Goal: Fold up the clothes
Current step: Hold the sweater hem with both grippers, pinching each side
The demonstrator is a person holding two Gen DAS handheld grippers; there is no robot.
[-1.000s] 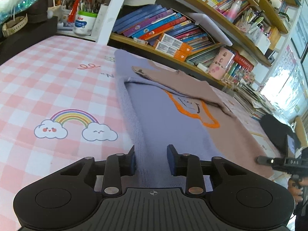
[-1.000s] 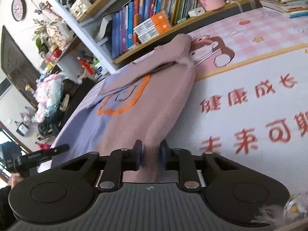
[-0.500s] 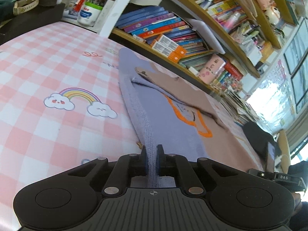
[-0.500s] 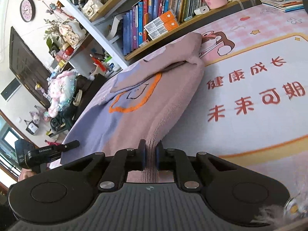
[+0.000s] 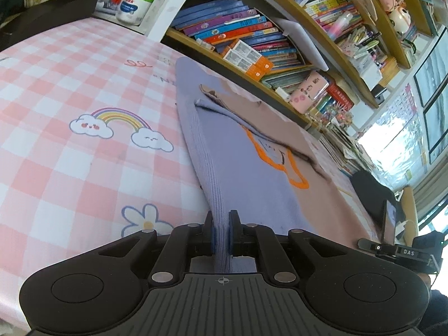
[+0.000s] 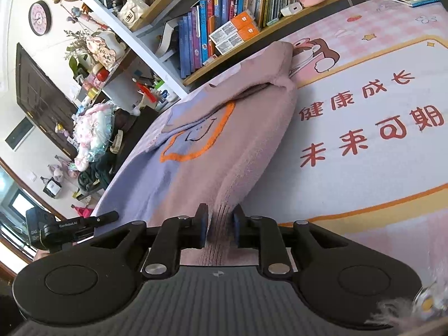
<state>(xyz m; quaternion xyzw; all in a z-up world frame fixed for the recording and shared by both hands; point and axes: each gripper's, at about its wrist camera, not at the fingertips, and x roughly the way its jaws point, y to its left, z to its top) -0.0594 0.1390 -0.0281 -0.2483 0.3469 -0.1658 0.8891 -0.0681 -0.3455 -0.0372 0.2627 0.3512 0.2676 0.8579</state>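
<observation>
Purple and pink sweater (image 5: 252, 173) lies flat on the checked mat (image 5: 70, 89). Left gripper (image 5: 221, 233) pinches its purple hem, right gripper (image 6: 219, 225) its pink hem, both loosening a little. Pens stand in a white cup (image 5: 131, 8).

A child's bedroom at home: a crammed bookshelf (image 5: 252, 42), a pink checked cartoon bedsheet (image 5: 70, 84), a wall clock (image 6: 40, 17), plush toys (image 6: 92, 128).

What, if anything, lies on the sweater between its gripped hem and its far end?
Nothing visible. Left gripper and right gripper, jaws opening, have the hem of the sweater between them; only its folded sleeves lie on top.
</observation>
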